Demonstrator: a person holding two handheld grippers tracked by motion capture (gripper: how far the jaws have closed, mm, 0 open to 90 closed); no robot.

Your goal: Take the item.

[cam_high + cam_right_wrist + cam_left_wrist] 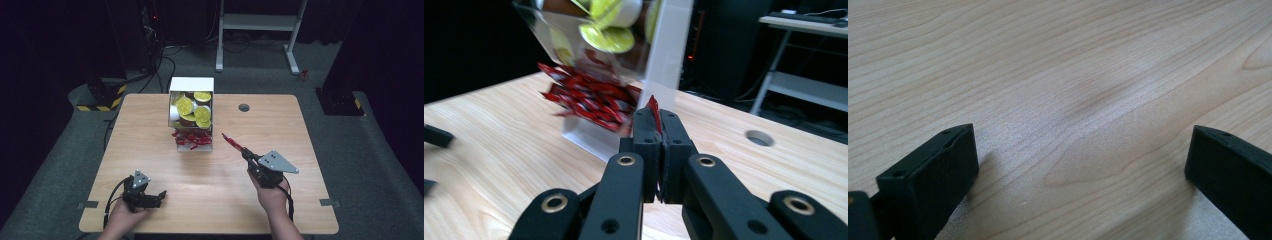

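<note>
With one red sachet [231,141] pinched between its closed jaws, the right gripper [248,156] hangs over the tabletop's middle right, just clear of the white dispenser box [192,85] near the far edge. One sachet looks picked, with setting it down left, while more red sachets [192,139] fill the box's lower tray. Near the front left corner the left gripper [159,197] rests on the table [150,120], jaws wide apart and empty.

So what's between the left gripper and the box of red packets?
Nothing but bare table separates the left gripper from the box in the high view; the left gripper view shows wood between its open jaws.
</note>
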